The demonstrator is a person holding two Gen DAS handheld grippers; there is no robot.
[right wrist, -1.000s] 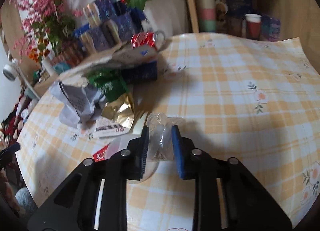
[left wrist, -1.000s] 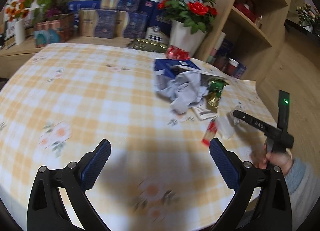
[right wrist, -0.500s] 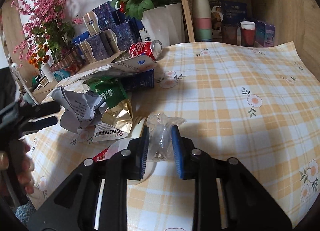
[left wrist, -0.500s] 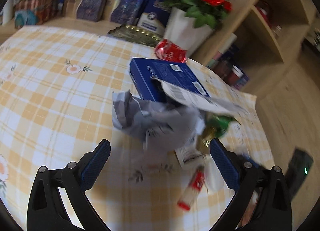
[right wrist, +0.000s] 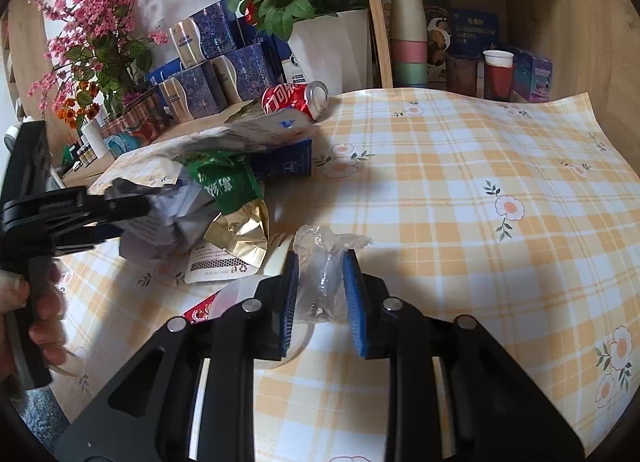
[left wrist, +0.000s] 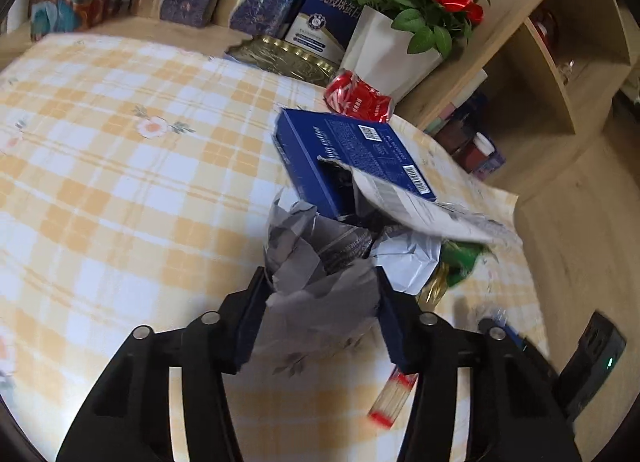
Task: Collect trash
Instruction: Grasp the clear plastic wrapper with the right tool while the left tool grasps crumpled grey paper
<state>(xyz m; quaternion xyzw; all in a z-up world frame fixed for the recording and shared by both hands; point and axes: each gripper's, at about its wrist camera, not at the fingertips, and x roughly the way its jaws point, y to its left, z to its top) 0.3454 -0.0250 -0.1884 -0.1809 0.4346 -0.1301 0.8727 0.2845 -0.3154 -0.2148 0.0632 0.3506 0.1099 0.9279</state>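
Pinching crumpled grey paper (left wrist: 320,294) at frame centre, left gripper (left wrist: 320,310); right gripper (right wrist: 320,290) clamped on clear plastic wrap (right wrist: 324,262), bare checked tablecloth (right wrist: 480,222) rightward.

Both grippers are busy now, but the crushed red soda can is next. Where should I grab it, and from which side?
The soda can lies on its side behind the blue box, its open top toward the white flower pot. Its dented middle looks like the best grip, fingers across the round body. Coming from above seems safest, since the box and pot crowd its sides.
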